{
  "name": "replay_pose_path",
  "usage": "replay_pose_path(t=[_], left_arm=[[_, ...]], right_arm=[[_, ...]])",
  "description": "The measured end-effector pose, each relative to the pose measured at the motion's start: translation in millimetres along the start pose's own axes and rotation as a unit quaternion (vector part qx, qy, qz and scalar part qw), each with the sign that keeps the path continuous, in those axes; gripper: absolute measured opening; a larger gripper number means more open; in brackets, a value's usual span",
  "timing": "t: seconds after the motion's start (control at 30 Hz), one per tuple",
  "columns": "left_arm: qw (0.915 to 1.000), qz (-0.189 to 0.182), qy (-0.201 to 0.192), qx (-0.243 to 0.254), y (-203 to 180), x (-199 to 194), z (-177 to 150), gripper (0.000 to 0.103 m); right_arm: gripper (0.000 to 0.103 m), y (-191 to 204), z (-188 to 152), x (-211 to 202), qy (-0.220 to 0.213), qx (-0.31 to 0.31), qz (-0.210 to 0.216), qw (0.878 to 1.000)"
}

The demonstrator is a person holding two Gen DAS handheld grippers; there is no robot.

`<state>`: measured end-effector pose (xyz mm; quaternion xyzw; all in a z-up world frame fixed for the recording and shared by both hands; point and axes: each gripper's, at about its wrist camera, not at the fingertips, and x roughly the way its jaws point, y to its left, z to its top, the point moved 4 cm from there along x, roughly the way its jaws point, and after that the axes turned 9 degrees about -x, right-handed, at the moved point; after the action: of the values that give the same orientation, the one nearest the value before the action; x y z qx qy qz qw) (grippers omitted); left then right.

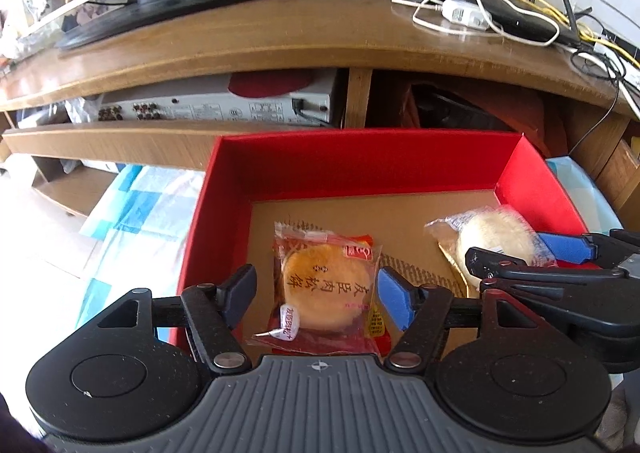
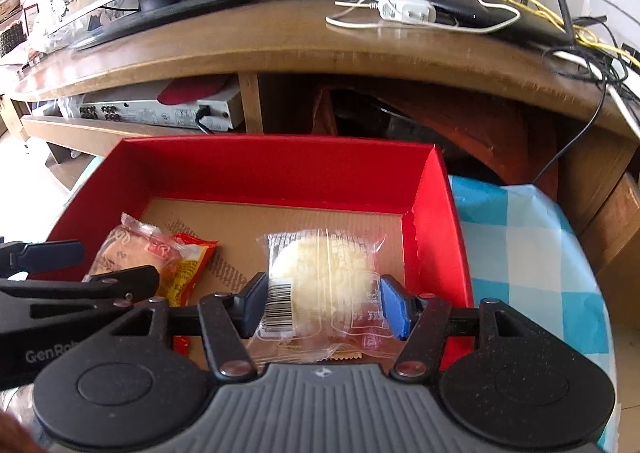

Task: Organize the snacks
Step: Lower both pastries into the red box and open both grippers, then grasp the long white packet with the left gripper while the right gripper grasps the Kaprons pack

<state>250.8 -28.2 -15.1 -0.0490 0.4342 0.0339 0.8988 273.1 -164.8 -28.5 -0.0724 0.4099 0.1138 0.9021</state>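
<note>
Two wrapped pastries already lie on the red box's [image 1: 224, 221] cardboard floor, the orange one [image 1: 324, 289] between the left gripper's [image 1: 316, 293] parted jaws, untouched, the pale one [image 2: 320, 281] at 3 o'clock of it, its wrapper brushing the right gripper's [image 2: 326, 305] jaws; further snacks are not visible.

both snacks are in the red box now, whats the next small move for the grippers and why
Probably lift both grippers straight up and out. The orange-wrapped pastry lies on the red box floor, clear of the left gripper pads. The right gripper brackets the pale pastry, seemingly down too; contact there is unclear.
</note>
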Motion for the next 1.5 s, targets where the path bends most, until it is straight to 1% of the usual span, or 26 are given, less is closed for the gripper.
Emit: replay_pose_path(t=[0.07,0.33,0.53,0.83,1.03,1.13,1.3,1.43,1.5], left_arm=[[1.0,0.0,-0.002,-0.003,1,-3,2,0.078],[0.9998,-0.009,-0.018,-0.008,3,-22,7,0.079],[0.9993,-0.019,-0.029,-0.012,7,-37,8,0.083],[0.9988,-0.029,-0.036,-0.014,18,-63,0,0.084],[0.9985,-0.035,-0.039,-0.019,29,-80,-9,0.084],[0.9984,-0.037,-0.04,-0.018,34,-89,-16,0.085],[0.9987,-0.038,-0.033,-0.014,48,-101,-35,0.085],[0.9993,-0.031,-0.015,-0.014,64,-104,-55,0.086],[0.9994,-0.028,-0.006,-0.019,74,-104,-63,0.087]], right_arm=[[0.074,-1,2,-4,-0.003,0.004,0.002,1.0],[0.074,1,8,-25,-0.019,0.01,0.001,1.0],[0.074,3,10,-42,-0.028,0.011,-0.002,1.0],[0.075,17,2,-71,-0.029,0.003,0.007,1.0],[0.075,29,-6,-90,-0.032,-0.006,0.01,0.999],[0.075,36,-13,-99,-0.028,-0.005,0.019,0.999],[0.075,55,-33,-110,-0.011,-0.015,0.036,0.999],[0.075,75,-52,-112,0.01,-0.038,0.047,0.998],[0.077,86,-60,-112,0.021,-0.05,0.055,0.997]])
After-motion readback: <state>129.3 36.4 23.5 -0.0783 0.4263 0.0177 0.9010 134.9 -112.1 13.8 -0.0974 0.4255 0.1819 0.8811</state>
